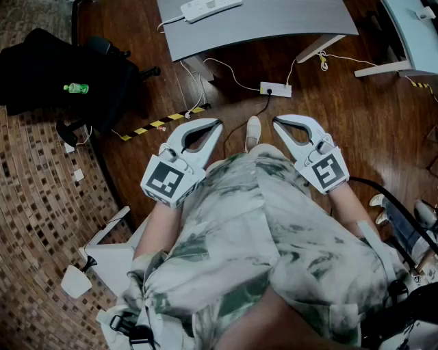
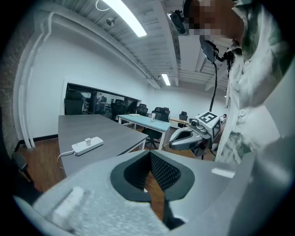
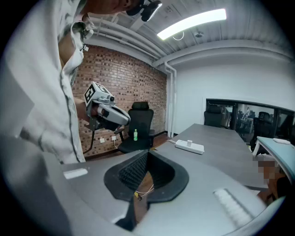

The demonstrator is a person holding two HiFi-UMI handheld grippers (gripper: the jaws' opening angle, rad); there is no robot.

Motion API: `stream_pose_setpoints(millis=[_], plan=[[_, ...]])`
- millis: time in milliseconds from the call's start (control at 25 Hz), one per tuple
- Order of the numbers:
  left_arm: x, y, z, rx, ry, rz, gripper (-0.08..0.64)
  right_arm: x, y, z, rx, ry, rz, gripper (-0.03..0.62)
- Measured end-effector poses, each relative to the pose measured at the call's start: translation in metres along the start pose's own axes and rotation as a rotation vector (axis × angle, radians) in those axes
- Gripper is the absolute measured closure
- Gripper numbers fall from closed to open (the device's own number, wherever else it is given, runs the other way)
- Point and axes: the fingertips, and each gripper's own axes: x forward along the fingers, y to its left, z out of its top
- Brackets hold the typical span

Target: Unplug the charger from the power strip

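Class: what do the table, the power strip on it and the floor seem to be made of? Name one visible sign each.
Table: probably matt grey laminate; flat, even colour, no grain.
Power strip: white moulded plastic; smooth, rounded.
Floor: dark wood or wood-look planks; grain, faint sheen.

1. A dark wood floor [image 1: 356, 123] meets a mosaic-patterned strip [image 1: 41, 205] at the left.
2. A long grey table [image 1: 260, 24] stands ahead, with a pale blue table [image 2: 143, 120] beyond it.
3. A black office chair [image 3: 138, 124] stands by a brick wall [image 3: 115, 92].
4. The other wall [image 2: 69, 69] is white, with dark windows [image 2: 92, 101].
5. Strip lights [image 3: 191, 22] glow on the ceiling.
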Motion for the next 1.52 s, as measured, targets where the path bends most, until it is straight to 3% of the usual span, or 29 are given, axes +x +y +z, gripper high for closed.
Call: stream_pose_setpoints(millis=[200, 480, 760, 1200, 1320, 1520], plan=[[0.055, 0.015, 0.027, 0.005, 0.006, 0.023, 0.560, 0.000, -0.067, -0.011, -0.033, 0.020, 0.014, 0.586], [0.073, 0.036, 0.057, 0.036, -0.019, 0.026, 0.560, 0.014, -0.101, 0.005, -0.047, 0.011, 0.027, 0.586], [0.100, 0.079, 0.061, 0.042, -0.004, 0.016, 0.560, 0.050, -0.132, 0.003, -0.055, 0.038, 0.025, 0.586], [0.153, 0.222, 0.058, 0.082, 0.043, -0.004, 0.557, 0.159, -0.206, 0.001, -0.140, 0.133, 0.019, 0.586], [0.173, 0.259, 0.048, 0.057, 0.078, -0.015, 0.463, 0.191, -0.228, -0.010, -0.125, 0.178, 0.010, 0.586], [0.206, 0.305, 0.032, 0.111, 0.145, -0.036, 0.444, 0.241, -0.263, -0.026, -0.110, 0.261, -0.005, 0.586]])
